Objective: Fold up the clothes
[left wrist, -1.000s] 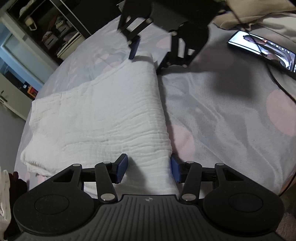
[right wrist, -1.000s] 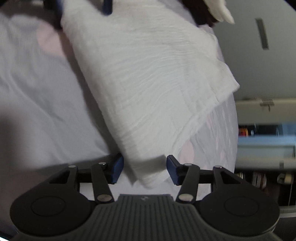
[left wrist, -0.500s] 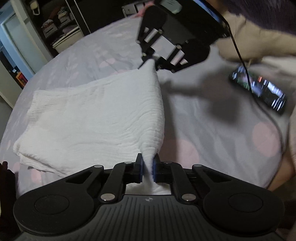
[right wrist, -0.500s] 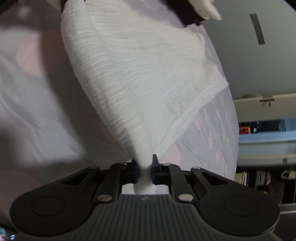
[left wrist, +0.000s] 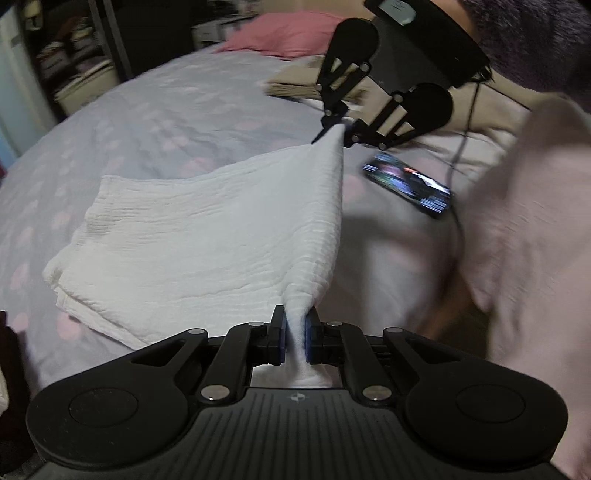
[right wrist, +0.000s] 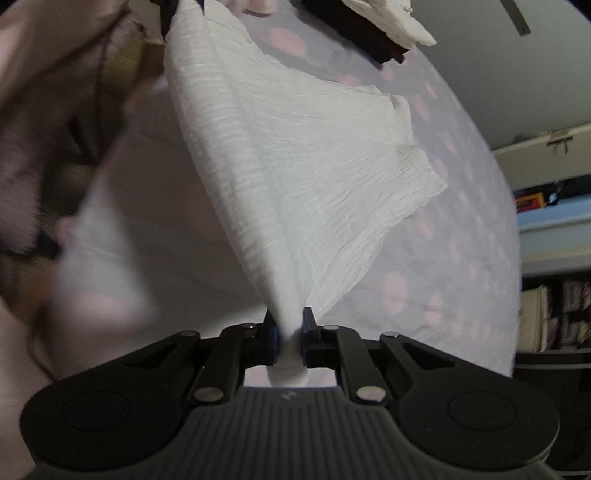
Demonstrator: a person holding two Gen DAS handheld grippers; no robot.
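Lifting since a second ago, when both sets of jaws stood open around the flat white cloth point(left wrist: 207, 236), the left gripper point(left wrist: 294, 332) and right gripper point(right wrist: 289, 334) are now clenched on its two near corners. That edge hangs taut between them; its far edge trails on the bed point(left wrist: 155, 122), with bare sheet beyond. A phone point(left wrist: 408, 182) lies right of the left gripper.

A dim bedroom: pink-dotted bedsheet point(left wrist: 155, 122), pink pillow point(left wrist: 280, 35), cluttered dark shelves point(left wrist: 70, 55) behind.
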